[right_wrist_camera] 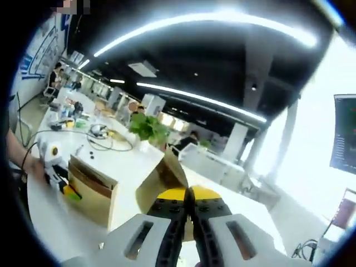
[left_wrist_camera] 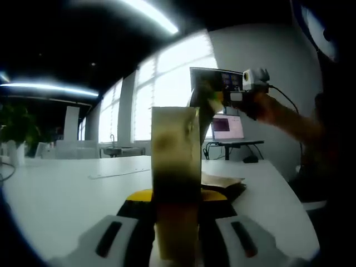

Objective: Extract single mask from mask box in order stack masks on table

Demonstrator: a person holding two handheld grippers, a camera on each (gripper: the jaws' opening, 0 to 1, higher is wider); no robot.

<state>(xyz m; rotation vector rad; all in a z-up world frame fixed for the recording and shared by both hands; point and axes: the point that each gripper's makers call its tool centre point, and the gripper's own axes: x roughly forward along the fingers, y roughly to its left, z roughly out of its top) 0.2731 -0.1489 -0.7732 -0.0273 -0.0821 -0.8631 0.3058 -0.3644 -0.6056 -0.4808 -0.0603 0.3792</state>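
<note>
In the left gripper view the mask box (left_wrist_camera: 176, 167), tall and tan with a dark lower part, stands upright between the jaws of my left gripper (left_wrist_camera: 177, 228), which is shut on it. My right gripper (left_wrist_camera: 253, 83) shows at the upper right, held by a hand above the table. In the right gripper view my right gripper (right_wrist_camera: 189, 217) has its jaws pressed together on a flat tan mask packet (right_wrist_camera: 162, 177) that rises from them. To the left, the left gripper (right_wrist_camera: 55, 169) grips the open-topped box (right_wrist_camera: 93, 192).
A white table (left_wrist_camera: 67, 194) spreads below, with a flat brown packet (left_wrist_camera: 222, 182) lying behind the box. A monitor (left_wrist_camera: 214, 80) and a laptop (left_wrist_camera: 228, 128) stand at the back. A plant (right_wrist_camera: 147, 128), cables (right_wrist_camera: 105, 139) and people are further off.
</note>
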